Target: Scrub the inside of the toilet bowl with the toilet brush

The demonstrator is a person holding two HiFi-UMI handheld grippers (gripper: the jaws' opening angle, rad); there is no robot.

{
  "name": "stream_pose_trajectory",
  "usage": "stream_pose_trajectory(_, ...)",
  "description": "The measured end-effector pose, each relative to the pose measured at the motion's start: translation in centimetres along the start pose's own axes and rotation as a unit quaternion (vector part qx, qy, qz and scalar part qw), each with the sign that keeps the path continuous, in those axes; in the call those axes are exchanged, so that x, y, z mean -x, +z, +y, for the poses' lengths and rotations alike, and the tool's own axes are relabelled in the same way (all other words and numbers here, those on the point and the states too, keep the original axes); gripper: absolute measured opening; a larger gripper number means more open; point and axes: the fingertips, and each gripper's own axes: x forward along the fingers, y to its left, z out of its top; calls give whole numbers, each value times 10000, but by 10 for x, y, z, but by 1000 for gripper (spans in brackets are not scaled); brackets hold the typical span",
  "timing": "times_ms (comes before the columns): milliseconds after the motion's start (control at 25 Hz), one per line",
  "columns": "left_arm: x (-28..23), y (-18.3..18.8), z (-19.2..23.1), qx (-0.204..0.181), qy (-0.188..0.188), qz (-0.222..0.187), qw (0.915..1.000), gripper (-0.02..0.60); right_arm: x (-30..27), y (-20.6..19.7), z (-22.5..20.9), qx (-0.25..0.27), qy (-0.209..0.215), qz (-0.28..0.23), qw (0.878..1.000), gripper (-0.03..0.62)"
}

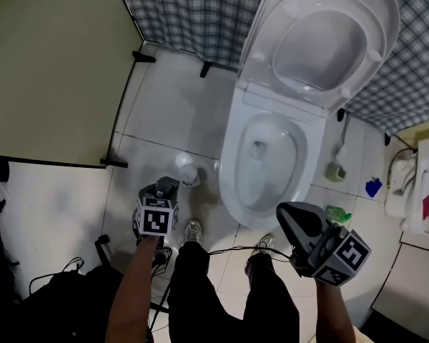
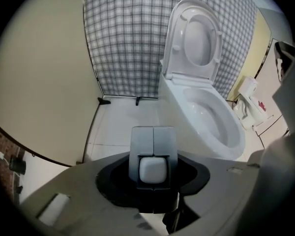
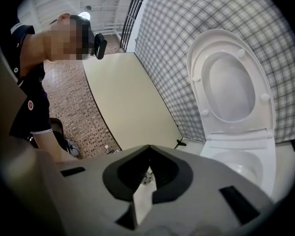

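Observation:
The white toilet [image 1: 232, 184] stands with lid and seat [image 1: 322, 38] raised, and its bowl [image 1: 268, 159] is open. My left gripper [image 1: 168, 186] points down at the floor, just left of the bowl. Its jaws stand apart around a grey block with a white cap [image 2: 152, 151], which looks like the toilet brush's handle. Just past its tip is a white round thing [image 1: 188, 174]; I cannot tell whether it is the brush head or the holder. My right gripper [image 1: 284, 213] hangs at the bowl's front right. In the right gripper view its jaws [image 3: 147, 149] meet at the tip, holding nothing.
A beige partition [image 1: 57, 63] closes the left side and a plaid wall [image 1: 193, 13] the back. Right of the toilet are a hanging scrubber [image 1: 336, 166], a green bottle [image 1: 337, 213], a blue item [image 1: 373, 186] and a white unit [image 1: 415, 199]. Cables [image 1: 64, 270] and my legs [image 1: 200, 284] are below.

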Motion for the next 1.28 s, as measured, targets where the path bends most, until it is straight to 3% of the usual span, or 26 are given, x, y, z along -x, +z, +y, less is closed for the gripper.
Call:
stream_pose_trajectory(400, -77, -41, 10, -139, 35, 506, 9986, 183, -24, -36, -15, -56, 29, 206, 9998, 0)
stream_pose_trajectory(760, -115, -55, 6, -176, 83, 676, 9975, 183, -25, -55, -25, -153, -122, 267, 9995, 0)
stream_pose_trajectory(1040, -139, -57, 1, -295, 222, 441, 9983, 183, -21, -64, -23, -244, -197, 310, 9990, 0)
stream_pose_trajectory(1280, -158, -58, -2, 177, 222, 383, 9989, 184, -11, -62, -25, -220, -303, 289, 9989, 0)
